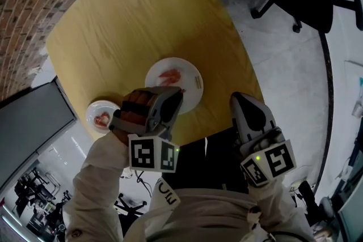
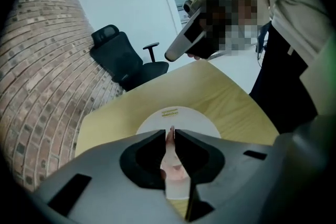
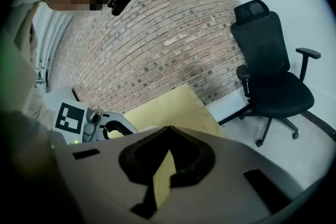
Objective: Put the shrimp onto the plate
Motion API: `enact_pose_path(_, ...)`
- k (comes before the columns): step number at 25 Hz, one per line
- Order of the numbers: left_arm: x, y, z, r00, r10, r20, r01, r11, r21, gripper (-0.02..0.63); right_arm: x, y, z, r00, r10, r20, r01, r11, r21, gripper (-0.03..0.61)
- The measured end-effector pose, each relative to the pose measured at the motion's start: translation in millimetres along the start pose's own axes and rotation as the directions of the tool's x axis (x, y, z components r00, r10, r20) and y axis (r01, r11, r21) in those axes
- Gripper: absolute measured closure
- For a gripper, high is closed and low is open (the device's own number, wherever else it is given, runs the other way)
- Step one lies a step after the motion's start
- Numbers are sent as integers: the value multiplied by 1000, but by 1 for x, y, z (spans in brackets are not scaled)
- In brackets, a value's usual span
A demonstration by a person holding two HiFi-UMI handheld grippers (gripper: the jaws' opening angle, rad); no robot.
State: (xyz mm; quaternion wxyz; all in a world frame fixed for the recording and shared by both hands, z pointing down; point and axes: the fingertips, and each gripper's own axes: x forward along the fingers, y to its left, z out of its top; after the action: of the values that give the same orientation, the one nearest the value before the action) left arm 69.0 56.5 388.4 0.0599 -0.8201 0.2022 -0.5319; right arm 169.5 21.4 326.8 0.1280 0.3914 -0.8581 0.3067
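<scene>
One shrimp (image 2: pixel 170 160) sits pinched between the left gripper's (image 2: pixel 171 131) jaws above the white plate (image 2: pixel 202 122); the right gripper (image 3: pixel 168 128) is closed, empty.

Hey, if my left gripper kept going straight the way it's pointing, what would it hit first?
Probably the white plate: the left gripper, shut on a shrimp, aims at it, though depth is unclear.
</scene>
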Motion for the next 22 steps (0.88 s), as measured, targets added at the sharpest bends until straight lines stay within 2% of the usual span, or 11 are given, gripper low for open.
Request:
enact_pose_path(7, 5, 2, 4, 998, -68, 12, 67, 995, 72, 554, -4, -12, 1, 998, -52, 23, 51, 998, 45, 554)
enact_pose_path(12, 12, -3, 10, 994, -106, 31, 103, 992, 77, 552, -1, -10, 1, 997, -70, 31, 68, 996, 62, 554)
enact_pose_path(22, 18, -1, 10, 991, -132, 33, 130, 989, 68, 552, -3, -13, 2, 995, -96, 35, 94, 993, 71, 555)
